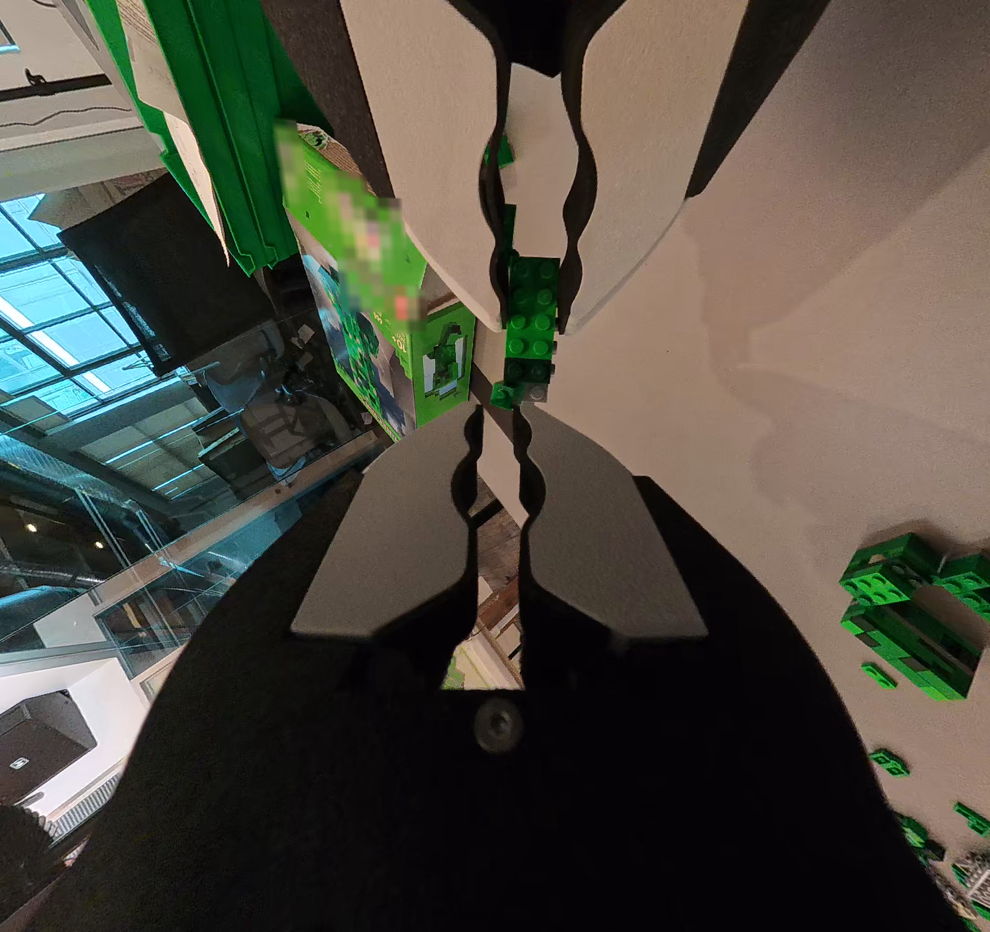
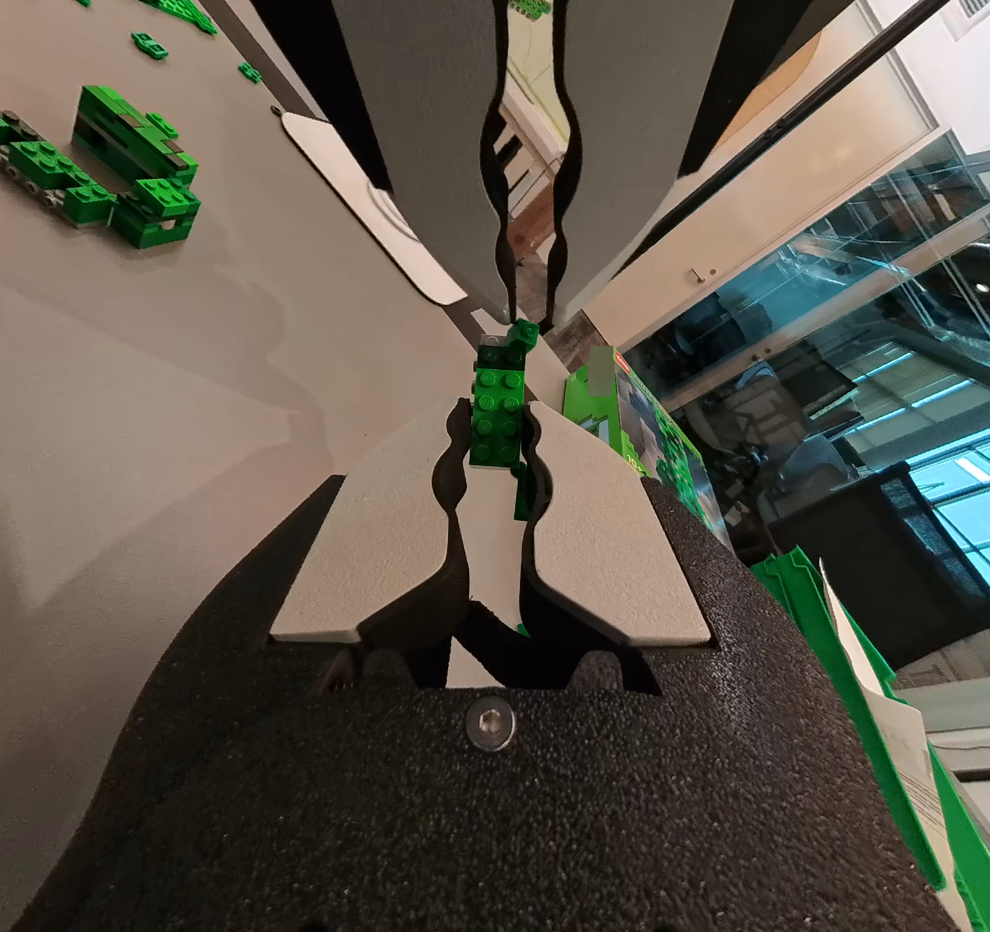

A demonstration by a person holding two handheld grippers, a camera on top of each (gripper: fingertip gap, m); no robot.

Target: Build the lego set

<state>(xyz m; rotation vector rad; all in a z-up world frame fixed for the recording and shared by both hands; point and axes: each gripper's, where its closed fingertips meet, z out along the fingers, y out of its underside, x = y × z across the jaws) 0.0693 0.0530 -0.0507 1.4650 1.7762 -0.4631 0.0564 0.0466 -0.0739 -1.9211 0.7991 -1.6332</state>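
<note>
The right gripper (image 2: pixel 495 405), with pale textured pads, is clamped across the width of a narrow two-stud-wide stack of bright and dark green plastic bricks (image 2: pixel 497 416). The stack is held in the air above the grey tabletop (image 2: pixel 160 370). Its long axis runs straight out along the right fingers, and its free end carries a small grey piece (image 2: pixel 490 339).

A tiny green single-stud piece (image 2: pixel 524 333) sits tilted at that far end, not yet seated flat. The left gripper (image 1: pixel 497 413), with dark grey pads, faces the right one nose to nose, so the stack lies dead ahead of its fingertips on the same line. The left fingers are drawn close with only a slim gap, and their tips are right at the tiny piece. Whether they pinch it or merely touch it cannot be told.

The coming move appears to turn on this head-on alignment. The left gripper is the nearer one to the tilted piece and would likely have to square it and press it along the stack's axis while the right one braces.

To the side of the fingers stands a green printed cardboard box (image 2: pixel 643 424) showing a maker's logo and pictures, part of it hidden by a mosaic patch. The studs carry a moulded mark too small to read. A partly built green block assembly (image 2: pixel 134 167) rests on the table well off to the other side.
</note>
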